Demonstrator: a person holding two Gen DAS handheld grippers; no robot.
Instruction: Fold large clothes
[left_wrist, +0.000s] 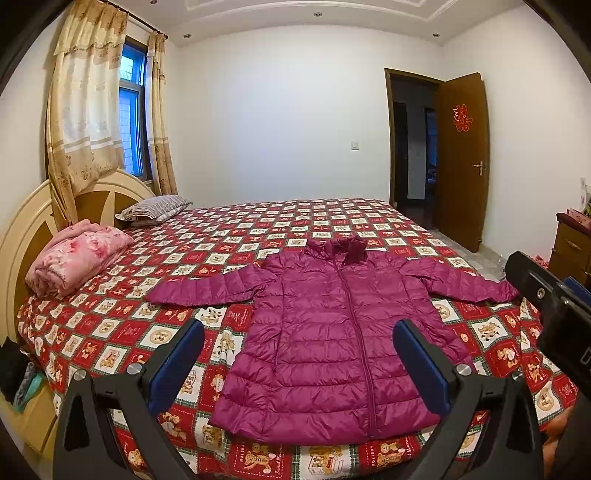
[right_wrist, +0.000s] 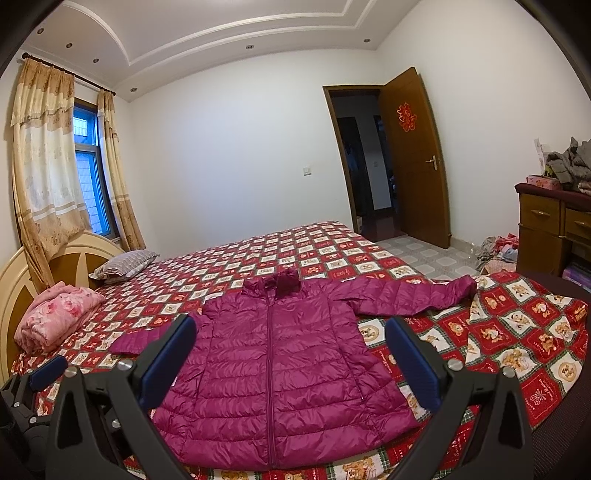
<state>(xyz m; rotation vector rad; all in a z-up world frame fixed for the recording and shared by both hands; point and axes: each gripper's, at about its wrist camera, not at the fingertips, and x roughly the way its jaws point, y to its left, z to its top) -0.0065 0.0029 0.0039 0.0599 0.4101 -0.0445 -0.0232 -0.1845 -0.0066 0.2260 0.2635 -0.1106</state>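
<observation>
Two tools — left tool (left_wrist: 297, 363) and right tool (right_wrist: 290, 360) — hover spread apart, empty. Beyond, toward twelve o'clock, the magenta puffer jacket (left_wrist: 332, 325) lies flat on the bed (left_wrist: 122, 332). Slick quilting could slip a shallow pinch — spoiling the fold.

Left gripper (left_wrist: 297, 354) agape; right gripper (right_wrist: 290, 350) seemingly likewise.

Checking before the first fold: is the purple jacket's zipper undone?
No, the purple jacket lies flat on the bed with its zipper closed up the front to the collar.
</observation>
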